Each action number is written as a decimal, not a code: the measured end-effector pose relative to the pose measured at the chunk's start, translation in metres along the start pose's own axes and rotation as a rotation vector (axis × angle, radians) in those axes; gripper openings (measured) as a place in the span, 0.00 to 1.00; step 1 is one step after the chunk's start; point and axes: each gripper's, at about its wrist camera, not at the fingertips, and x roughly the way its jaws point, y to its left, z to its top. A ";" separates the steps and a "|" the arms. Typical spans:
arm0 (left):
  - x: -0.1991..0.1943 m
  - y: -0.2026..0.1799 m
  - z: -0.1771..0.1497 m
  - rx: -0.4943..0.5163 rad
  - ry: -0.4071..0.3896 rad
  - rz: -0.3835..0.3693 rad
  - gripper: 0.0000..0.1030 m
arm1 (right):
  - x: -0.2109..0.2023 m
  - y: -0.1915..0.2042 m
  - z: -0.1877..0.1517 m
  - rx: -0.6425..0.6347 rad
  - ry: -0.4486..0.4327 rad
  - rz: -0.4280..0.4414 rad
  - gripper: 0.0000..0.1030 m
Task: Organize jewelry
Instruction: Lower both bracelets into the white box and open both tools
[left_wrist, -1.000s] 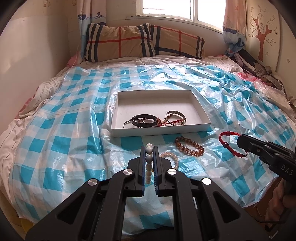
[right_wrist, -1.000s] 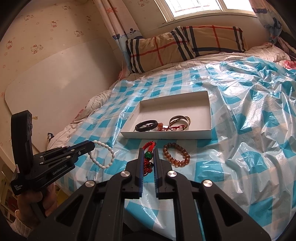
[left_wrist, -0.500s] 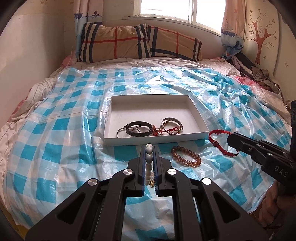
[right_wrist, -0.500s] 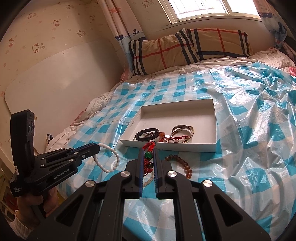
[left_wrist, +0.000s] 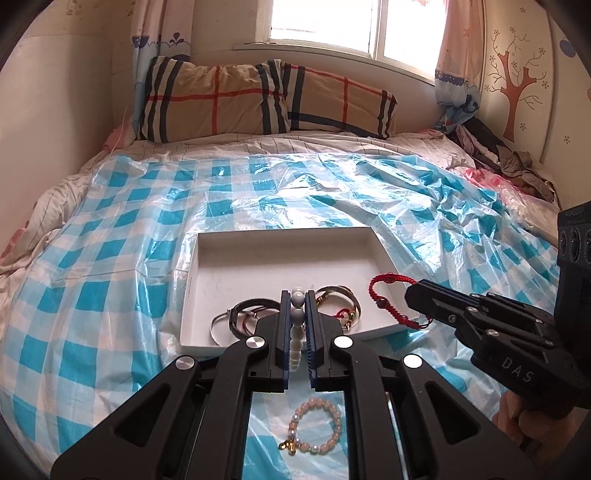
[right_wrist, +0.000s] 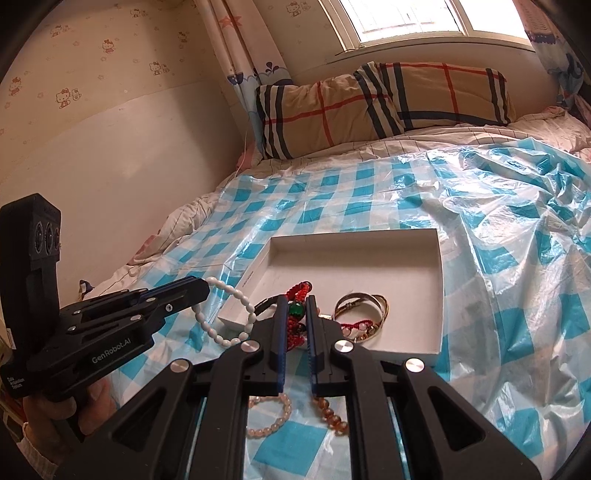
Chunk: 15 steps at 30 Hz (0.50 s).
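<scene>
Now both grippers hang over the near edge of the white tray (left_wrist: 380, 251), which lies on a blue-checked plastic sheet (left_wrist: 110, 258) spread over the bed. The left gripper (left_wrist: 297, 295) is clamped on a white bead bracelet (left_wrist: 296, 332); in the right wrist view that bracelet (right_wrist: 236, 317) hangs as a loop from its tip, just at the tray's near left corner. The right gripper (right_wrist: 297, 306) is pinched together on a red cord bracelet (right_wrist: 295, 321) with a green bead; in the left wrist view the red loop (left_wrist: 388, 299) dangles from its tip over the tray's near right corner.

Inside the tray, toward its near side, lie a dark band (left_wrist: 247, 314), a pair of metal bangles (right_wrist: 364, 306) and a small red string piece (right_wrist: 354, 326), all close together. The far part of the tray floor is bare.

On the sheet in front of the tray, below the grippers, rests a pink bead bracelet (left_wrist: 314, 428) with a small gold charm, and beside it an amber bead bracelet (right_wrist: 330, 413), partly hidden by the right gripper's frame. A plaid pillow (left_wrist: 258, 99) sits at the head of the bed under the window (left_wrist: 332, 22). A hand (right_wrist: 62, 410) grips the left gripper's handle.
</scene>
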 end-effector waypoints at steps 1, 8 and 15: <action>0.007 0.001 0.004 -0.004 -0.004 0.000 0.07 | 0.008 -0.001 0.004 -0.003 0.001 0.002 0.10; 0.052 0.013 -0.002 -0.039 0.079 0.126 0.51 | 0.047 -0.029 0.004 0.047 0.082 -0.108 0.37; 0.026 0.022 -0.037 -0.108 0.108 0.148 0.66 | 0.005 -0.028 -0.020 0.043 0.089 -0.151 0.38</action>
